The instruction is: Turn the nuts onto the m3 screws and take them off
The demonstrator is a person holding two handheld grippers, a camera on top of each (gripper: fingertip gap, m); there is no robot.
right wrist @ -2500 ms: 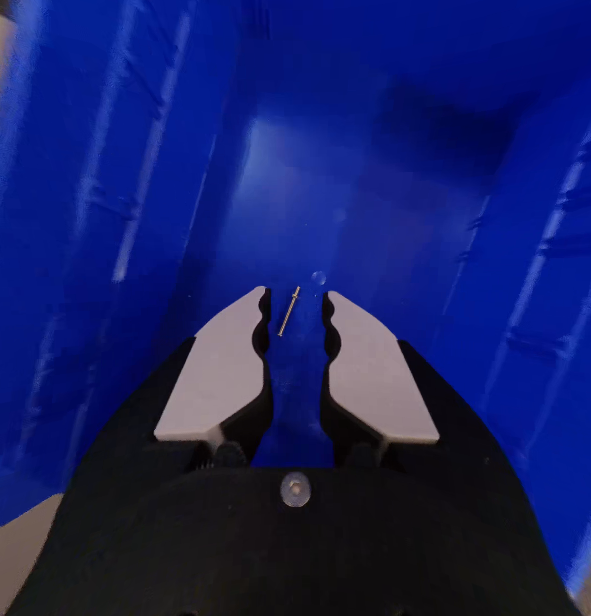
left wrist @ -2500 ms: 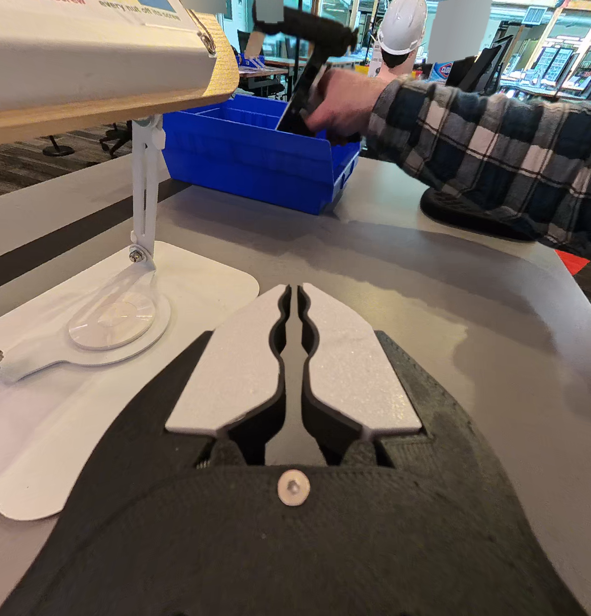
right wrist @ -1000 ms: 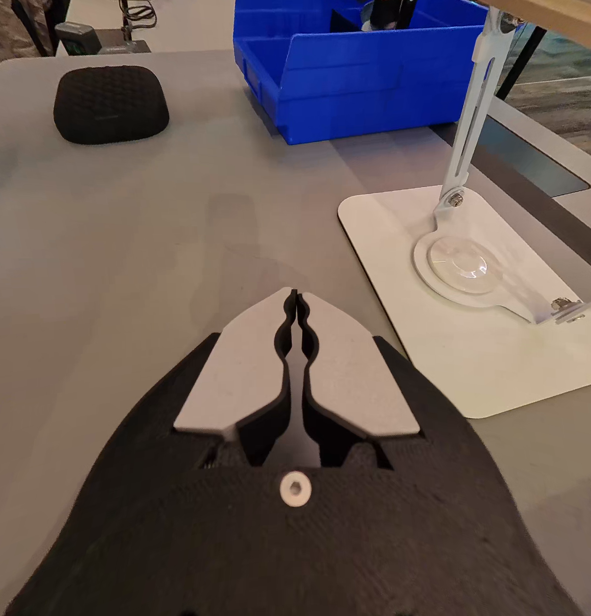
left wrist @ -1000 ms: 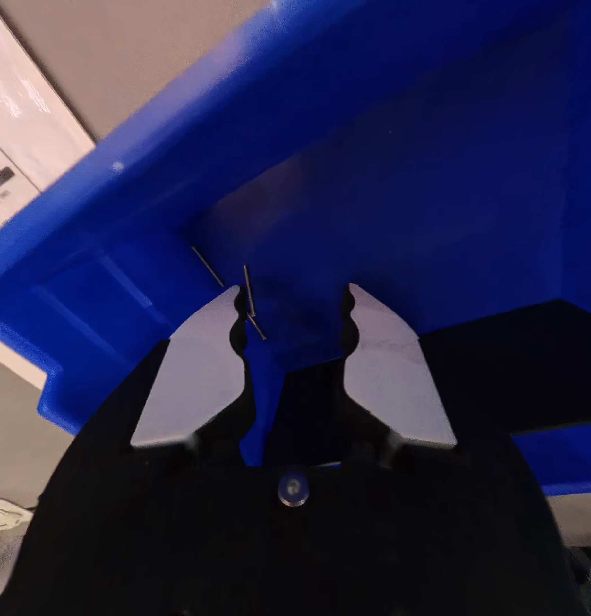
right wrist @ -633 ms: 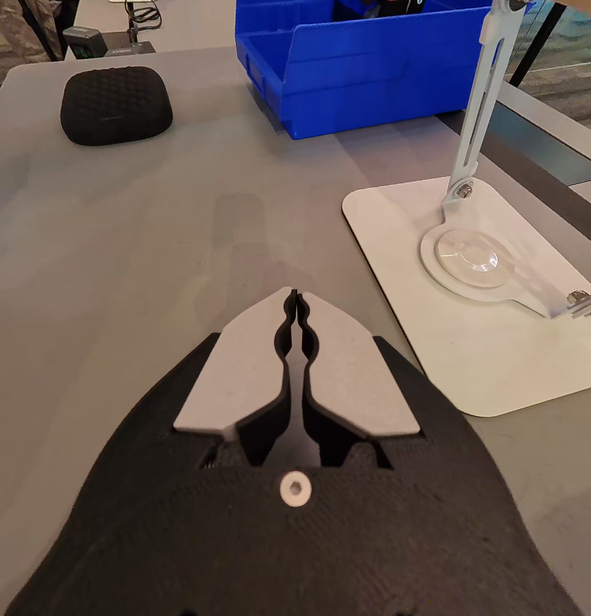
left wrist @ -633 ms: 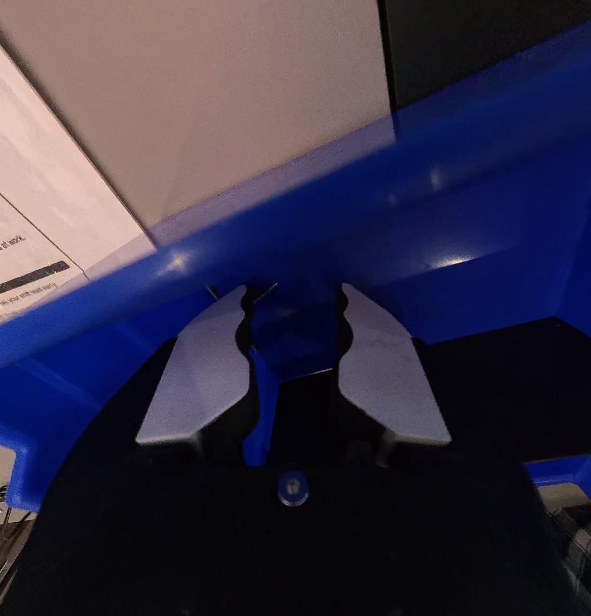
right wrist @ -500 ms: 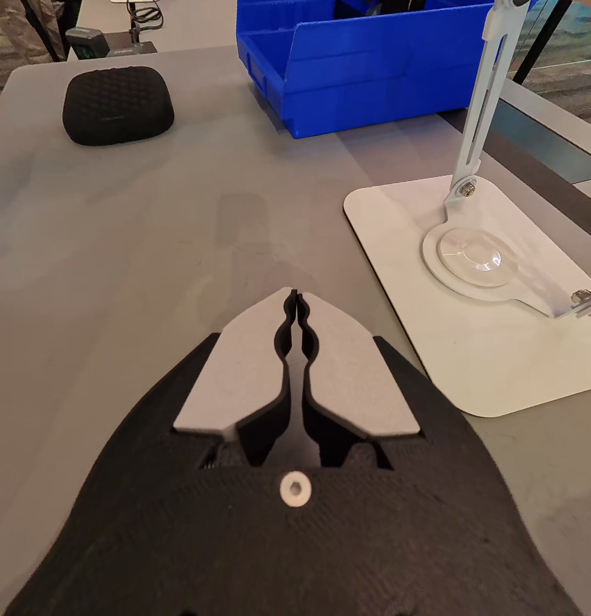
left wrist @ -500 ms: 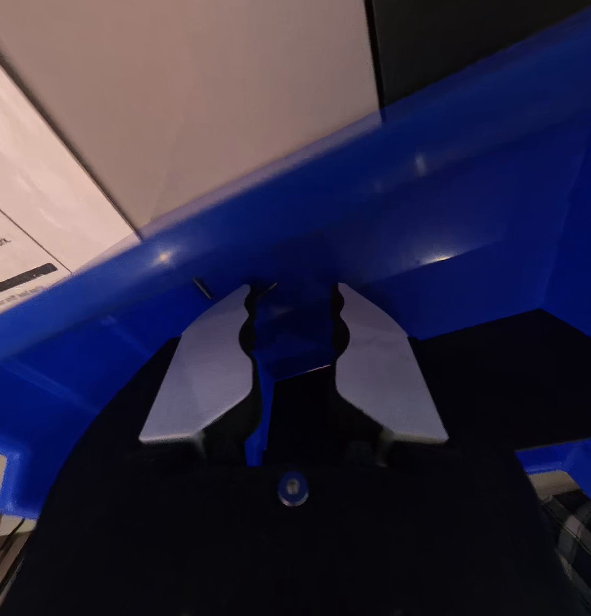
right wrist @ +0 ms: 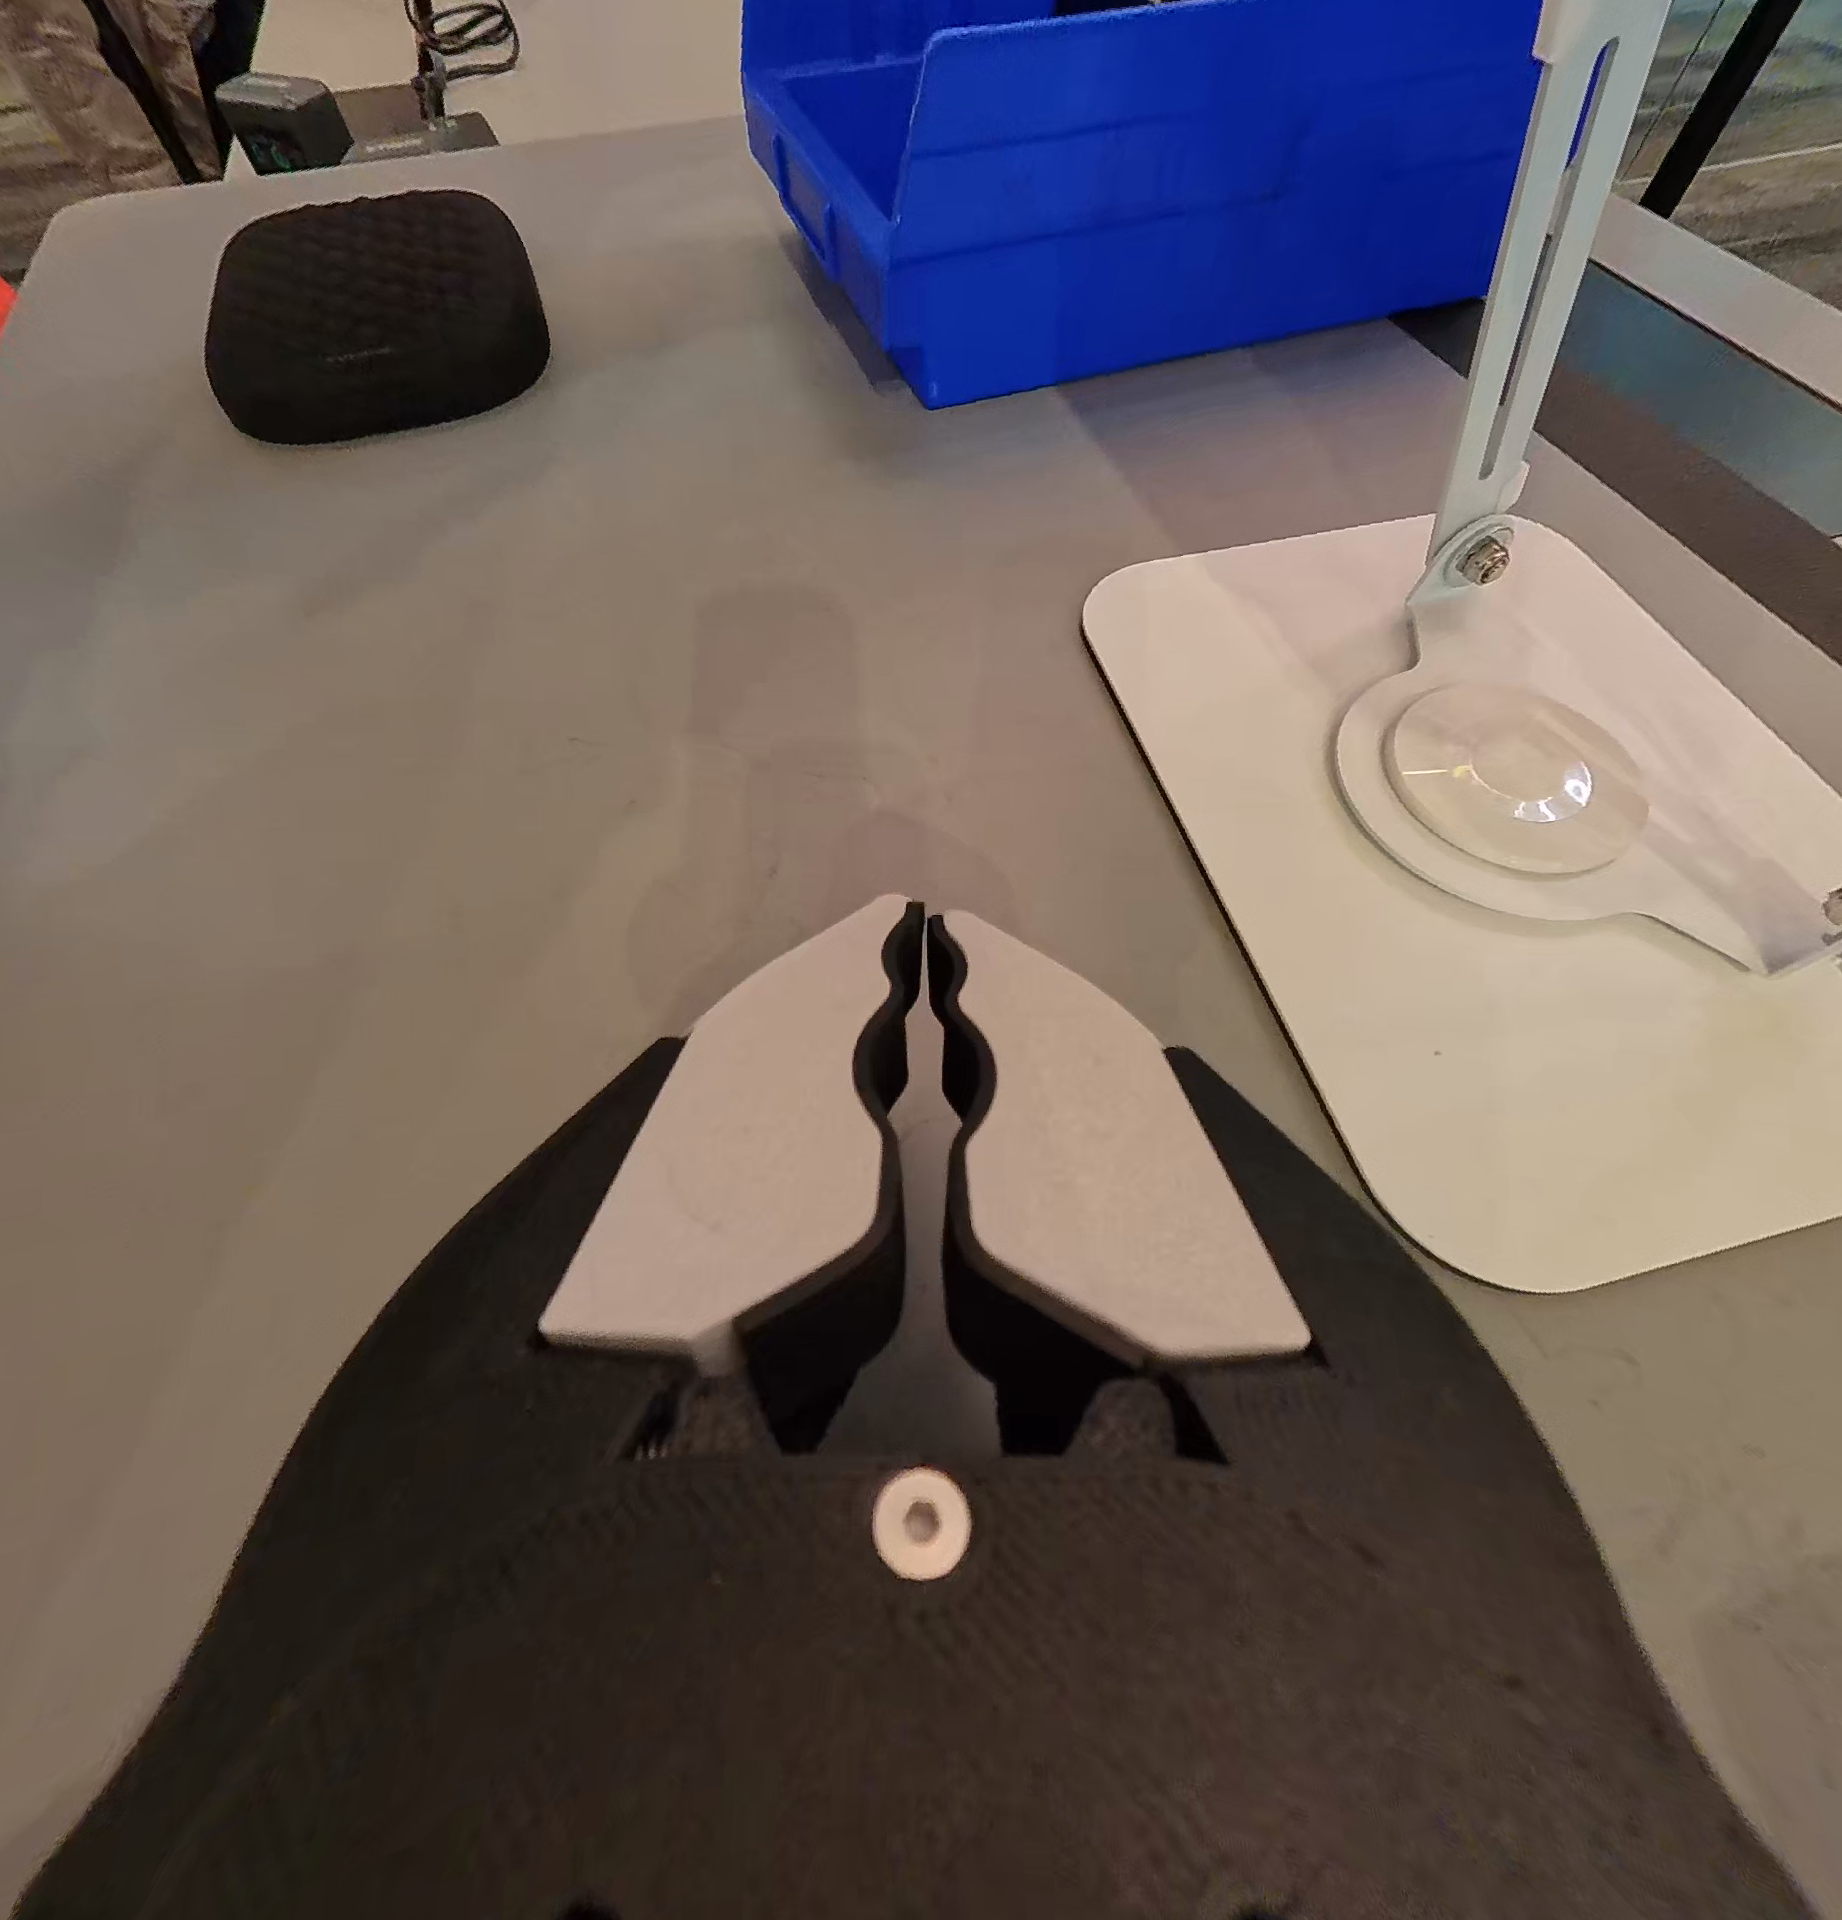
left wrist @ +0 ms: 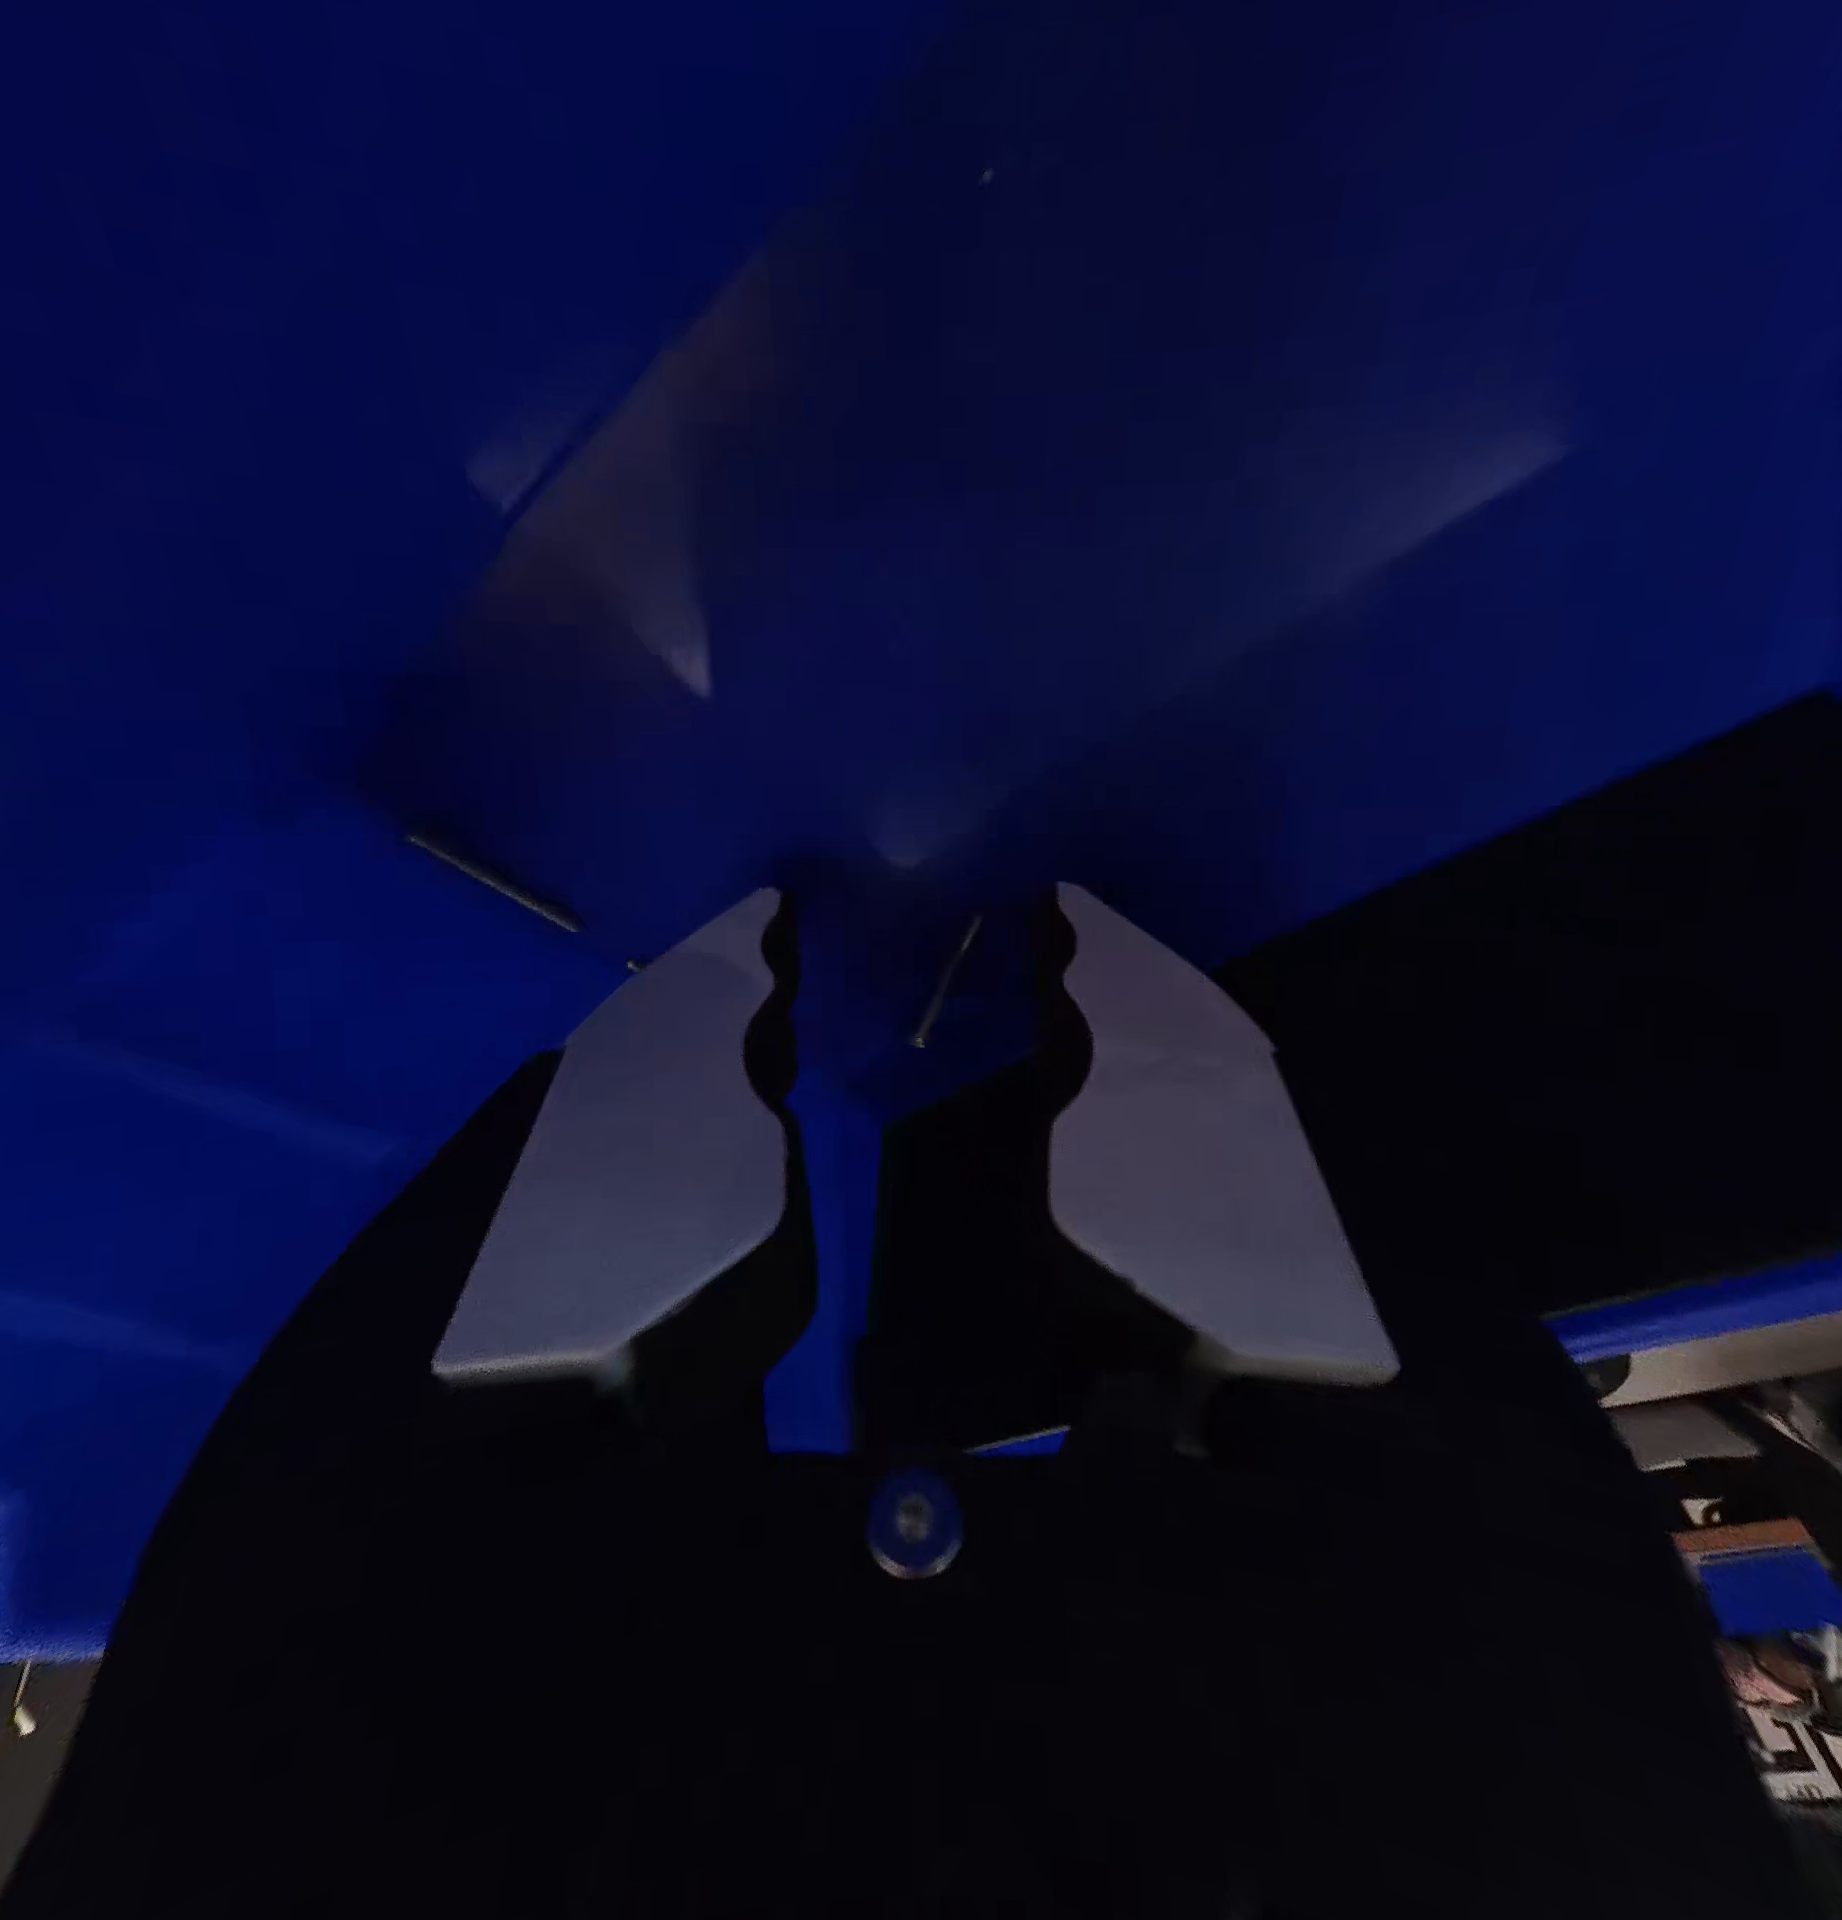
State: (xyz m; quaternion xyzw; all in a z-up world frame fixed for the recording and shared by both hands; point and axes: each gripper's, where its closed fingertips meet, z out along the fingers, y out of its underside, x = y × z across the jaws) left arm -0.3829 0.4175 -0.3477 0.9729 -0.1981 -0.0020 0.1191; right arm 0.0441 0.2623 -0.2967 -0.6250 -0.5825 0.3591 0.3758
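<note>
I see a grey table point(right wrist: 377, 727). At its far side stands a blue bin point(right wrist: 1156, 239), and to the left of that lies a black, textured, cushion-shaped pad point(right wrist: 377, 312). On the right lies a white base plate point(right wrist: 1468, 1091) with a clear dome point(right wrist: 1499, 779) on it and a slotted white arm point(right wrist: 1530, 260) rising from its far edge. My other view is dim. It shows the bin's blue floor with two thin metal pins point(left wrist: 491, 881), well apart.

The left claw point(left wrist: 915, 935) has sunk deeper into the blue bin point(left wrist: 273, 520), now straddling a thin pin point(left wrist: 943, 982).
</note>
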